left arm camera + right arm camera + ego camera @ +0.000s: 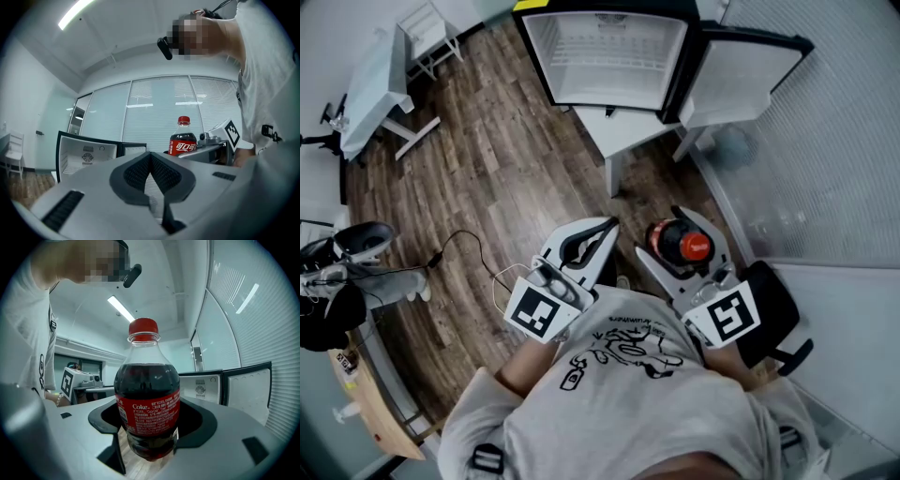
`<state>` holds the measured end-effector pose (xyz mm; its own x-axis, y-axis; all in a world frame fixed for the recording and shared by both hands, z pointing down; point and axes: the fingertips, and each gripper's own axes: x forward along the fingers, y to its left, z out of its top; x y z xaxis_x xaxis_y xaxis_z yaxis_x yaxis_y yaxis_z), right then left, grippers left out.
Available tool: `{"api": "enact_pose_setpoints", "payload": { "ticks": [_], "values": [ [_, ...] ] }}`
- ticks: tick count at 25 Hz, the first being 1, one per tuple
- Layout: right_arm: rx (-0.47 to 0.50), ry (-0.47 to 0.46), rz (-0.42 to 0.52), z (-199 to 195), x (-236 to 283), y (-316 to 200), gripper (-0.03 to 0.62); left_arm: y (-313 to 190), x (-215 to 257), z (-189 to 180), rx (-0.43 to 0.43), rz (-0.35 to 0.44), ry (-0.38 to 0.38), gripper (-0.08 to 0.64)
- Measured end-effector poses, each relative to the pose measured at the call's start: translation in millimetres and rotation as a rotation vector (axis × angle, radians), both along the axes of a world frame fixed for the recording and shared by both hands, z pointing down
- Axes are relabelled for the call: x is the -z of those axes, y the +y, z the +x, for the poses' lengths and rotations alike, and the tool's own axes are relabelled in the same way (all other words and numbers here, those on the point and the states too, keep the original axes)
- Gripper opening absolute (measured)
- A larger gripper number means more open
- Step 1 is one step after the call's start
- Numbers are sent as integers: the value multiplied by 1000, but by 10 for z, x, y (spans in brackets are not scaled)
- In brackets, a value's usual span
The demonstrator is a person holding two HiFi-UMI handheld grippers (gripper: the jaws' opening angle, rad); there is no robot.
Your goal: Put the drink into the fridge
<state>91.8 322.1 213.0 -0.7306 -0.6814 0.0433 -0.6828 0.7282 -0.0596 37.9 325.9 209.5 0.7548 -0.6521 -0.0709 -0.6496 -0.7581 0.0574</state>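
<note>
A Coke bottle (680, 244) with a red cap and red label stands upright between the jaws of my right gripper (682, 251), which is shut on it. In the right gripper view the bottle (147, 399) fills the middle and the pads press its lower body. My left gripper (583, 246) is held beside it, shut with nothing in it; its jaw tips meet in the left gripper view (151, 157). Ahead, the small fridge (609, 56) stands with its door (741, 80) swung wide to the right and its white inside bare.
The fridge rests on a low white table (623, 131). A glass wall with blinds (825, 141) runs along the right. At the left stand a white folding table (375, 84), a white chair (427, 33) and a wheeled stool (352, 248). A cable (459, 244) lies on the wood floor.
</note>
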Motion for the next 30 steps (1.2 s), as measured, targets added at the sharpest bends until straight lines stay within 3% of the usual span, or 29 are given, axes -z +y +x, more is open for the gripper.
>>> {"api": "enact_pose_setpoints", "payload": {
  "ticks": [30],
  "values": [
    [-50, 31, -34, -608, 7, -1797, 325, -1835, 96, -585, -67, -8, 19, 2]
  ]
}}
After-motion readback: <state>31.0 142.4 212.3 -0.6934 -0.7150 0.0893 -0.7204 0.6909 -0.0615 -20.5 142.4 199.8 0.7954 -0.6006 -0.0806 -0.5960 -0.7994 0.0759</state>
